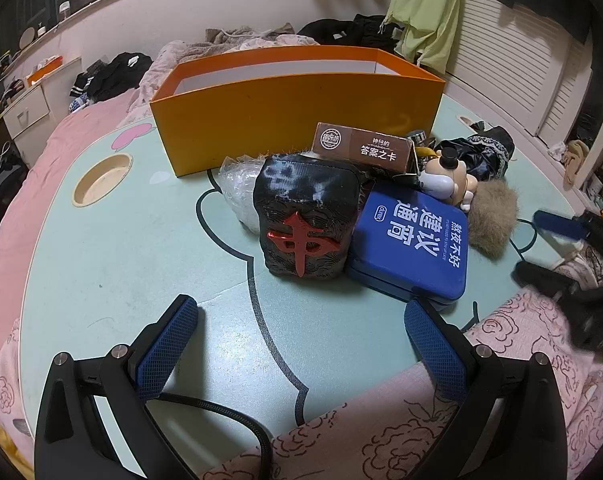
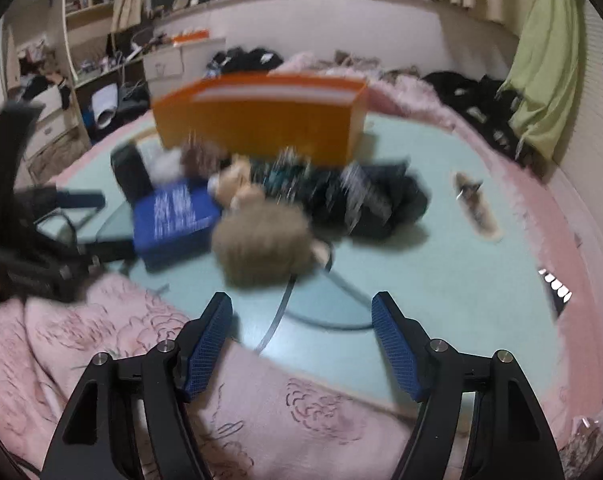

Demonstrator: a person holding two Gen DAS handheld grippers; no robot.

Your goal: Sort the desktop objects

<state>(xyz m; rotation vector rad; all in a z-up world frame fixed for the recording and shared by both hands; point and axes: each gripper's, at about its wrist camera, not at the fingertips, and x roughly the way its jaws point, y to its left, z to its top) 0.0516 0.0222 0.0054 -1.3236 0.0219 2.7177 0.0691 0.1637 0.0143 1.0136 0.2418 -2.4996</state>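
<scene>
Clutter sits heaped in the middle of a pale green table (image 1: 113, 264), just in front of an open orange box (image 1: 293, 120) that stands behind it. The pile holds a black cushion (image 1: 305, 220) with a red character, a blue tin (image 1: 413, 244), a brown card box (image 1: 365, 148), a small toy figure (image 1: 449, 180) and a tan fur ball (image 2: 261, 244).

The left gripper (image 1: 301, 320) hangs empty, jaws wide apart, with the cushion straight ahead of it and the tin ahead to its right.

The right gripper (image 2: 301, 312) is also empty, jaws well apart. The fur ball lies directly ahead of it, near its fingertips, rounded with no clear long axis. This view is blurred. Judging by position, the right gripper is nearer the fur ball.
</scene>
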